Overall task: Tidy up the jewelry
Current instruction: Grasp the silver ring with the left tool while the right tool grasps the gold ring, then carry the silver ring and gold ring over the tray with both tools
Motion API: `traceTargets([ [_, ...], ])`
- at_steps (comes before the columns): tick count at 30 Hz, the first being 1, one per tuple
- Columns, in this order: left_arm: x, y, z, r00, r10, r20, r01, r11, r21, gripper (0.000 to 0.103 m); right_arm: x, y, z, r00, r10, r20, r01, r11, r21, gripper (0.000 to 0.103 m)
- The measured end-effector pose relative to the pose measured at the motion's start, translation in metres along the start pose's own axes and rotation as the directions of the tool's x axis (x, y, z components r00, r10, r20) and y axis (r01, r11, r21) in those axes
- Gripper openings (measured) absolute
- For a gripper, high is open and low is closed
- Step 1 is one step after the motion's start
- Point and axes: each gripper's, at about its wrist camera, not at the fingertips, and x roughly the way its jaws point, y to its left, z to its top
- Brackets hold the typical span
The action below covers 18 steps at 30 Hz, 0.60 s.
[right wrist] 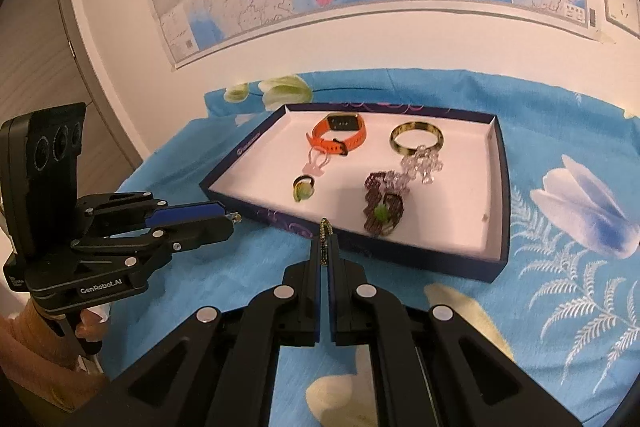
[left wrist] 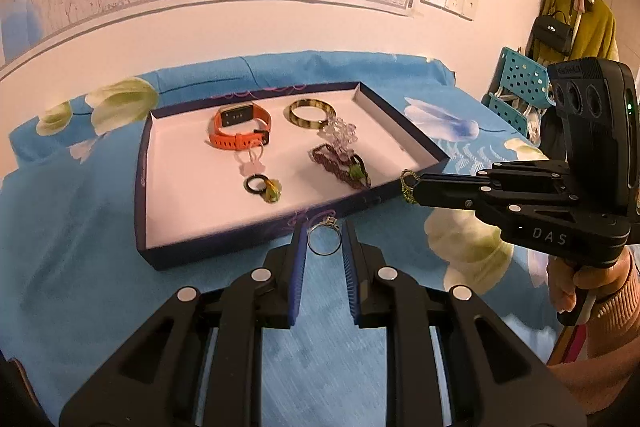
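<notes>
Materials and finishes: tray, jewelry, cloth.

Tray (left wrist: 152, 187): matt pale card lining, dark printed outer walls. Watch strap (left wrist: 240, 140): matt orange rubber-like plastic. Bangle (left wrist: 308, 113): glossy mottled plastic. Ring (left wrist: 324, 241): polished metal. Bedsheet (left wrist: 72, 247): soft printed cloth. Gripper pads (left wrist: 298, 275): ribbed blue rubber.

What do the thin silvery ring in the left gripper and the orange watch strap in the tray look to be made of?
Thin silvery ring: probably polished metal, given its bright reflective wire-thin band and small raised setting. Orange watch strap in the tray: likely matte silicone or rubber; it curves softly, shows ribbing and little shine. Neither is certain from these views.
</notes>
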Motion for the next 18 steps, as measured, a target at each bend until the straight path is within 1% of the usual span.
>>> traceTargets([
  [9,0.01,0.008,0.018,1.0,0.017,0.016,-0.017,1.0,-0.011,0.018,0.009,-0.007,0.018,1.0,-0.011,0.02,0.011,1.0,0.002,0.002],
  [18,0.025,0.015,0.03,0.999,0.038,0.011,-0.038,0.999,-0.022,0.018,0.024,-0.013,0.029,1.0,-0.017,0.011,0.017,1.0,0.01,0.002],
])
